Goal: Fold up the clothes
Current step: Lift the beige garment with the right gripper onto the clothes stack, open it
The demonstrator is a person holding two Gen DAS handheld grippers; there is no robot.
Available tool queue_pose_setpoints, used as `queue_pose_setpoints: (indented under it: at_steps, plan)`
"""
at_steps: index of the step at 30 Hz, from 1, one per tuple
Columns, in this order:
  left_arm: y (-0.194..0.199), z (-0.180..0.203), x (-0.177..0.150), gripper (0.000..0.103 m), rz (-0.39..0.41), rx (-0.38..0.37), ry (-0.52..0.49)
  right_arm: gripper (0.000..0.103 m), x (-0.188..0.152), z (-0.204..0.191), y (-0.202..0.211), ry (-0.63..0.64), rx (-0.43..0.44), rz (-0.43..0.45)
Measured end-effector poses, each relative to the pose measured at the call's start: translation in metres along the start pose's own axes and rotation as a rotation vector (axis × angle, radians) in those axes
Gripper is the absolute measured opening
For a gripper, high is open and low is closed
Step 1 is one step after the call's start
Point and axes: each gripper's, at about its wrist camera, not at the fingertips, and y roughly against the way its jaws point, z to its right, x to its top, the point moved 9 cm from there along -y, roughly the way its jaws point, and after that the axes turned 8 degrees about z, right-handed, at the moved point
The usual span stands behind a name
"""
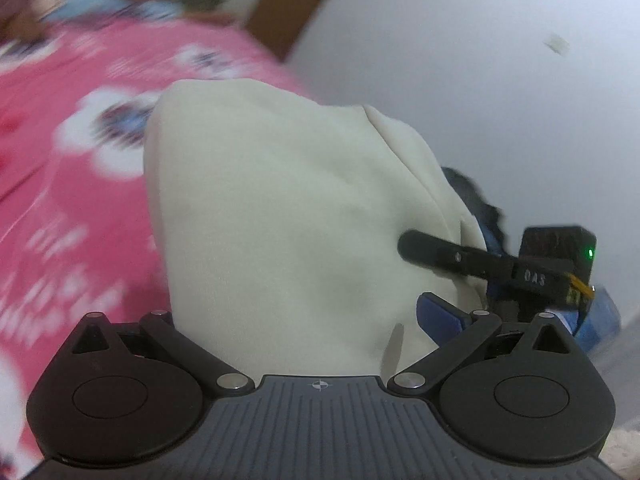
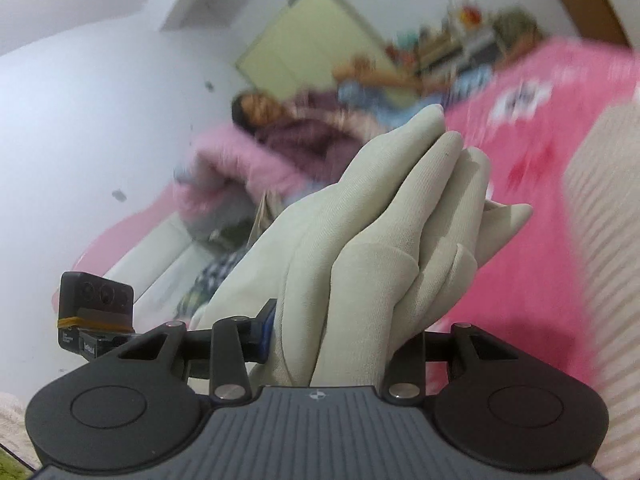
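A cream garment (image 1: 280, 216) fills the middle of the left wrist view, draped over my left gripper (image 1: 320, 344), whose fingers are hidden under the cloth; it is shut on it. In that view my right gripper's black finger (image 1: 436, 250) presses on the same cloth from the right. In the right wrist view the cream garment (image 2: 380, 240) is bunched in thick folds between the jaws of my right gripper (image 2: 340, 340), which is shut on it. The left gripper's camera block (image 2: 96, 304) shows at the left. The cloth is held up above the pink bed (image 2: 540, 200).
A pink patterned bedspread (image 1: 60, 200) lies below and to the left. A white wall (image 1: 480, 100) and a brown bed frame (image 1: 296, 4) stand behind. A person (image 2: 280, 120) lies at the far end of the bed beside a fluffy pink blanket (image 2: 232, 164). A striped cream cloth (image 2: 612, 240) is at the right.
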Motion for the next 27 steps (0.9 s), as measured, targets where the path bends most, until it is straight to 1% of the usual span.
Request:
queue_pose_setpoints:
  at_steps: [3,6,9,11,13,16,17,18,21,24,27]
  plan:
    - [-0.039,0.046,0.020,0.102,0.019,-0.076,-0.087,0.045,0.044,0.011,0.043,0.064,-0.040,0.068]
    - [-0.079,0.081,0.032,0.102,0.040,-0.126,-0.141,0.045,0.080,0.034,0.075,0.108,-0.093,0.100]
    - [-0.120,0.102,0.035,0.102,0.038,-0.173,-0.151,0.045,0.096,0.075,0.094,0.094,-0.122,0.098]
    - [-0.148,0.104,0.023,0.102,-0.001,-0.190,-0.137,0.048,0.105,0.103,0.106,0.081,-0.141,0.095]
    - [-0.177,0.099,0.001,0.102,-0.067,-0.186,-0.120,0.051,0.090,0.149,0.107,0.020,-0.175,0.053]
    - [-0.216,0.082,-0.037,0.099,-0.204,-0.162,-0.038,0.052,0.048,0.226,0.099,-0.168,-0.297,-0.043]
    - [-0.221,0.080,-0.044,0.099,-0.223,-0.167,-0.017,0.054,0.035,0.242,0.096,-0.208,-0.309,-0.066]
    - [-0.221,0.081,-0.046,0.099,-0.217,-0.188,-0.008,0.054,0.029,0.245,0.094,-0.205,-0.286,-0.050]
    - [-0.217,0.085,-0.037,0.100,-0.193,-0.201,-0.007,0.055,0.043,0.231,0.090,-0.159,-0.238,-0.020]
    - [-0.209,0.095,-0.025,0.100,-0.168,-0.209,0.007,0.055,0.061,0.218,0.083,-0.092,-0.223,-0.015]
    - [-0.213,0.101,-0.022,0.100,-0.156,-0.203,0.003,0.054,0.065,0.217,0.076,-0.066,-0.229,-0.020]
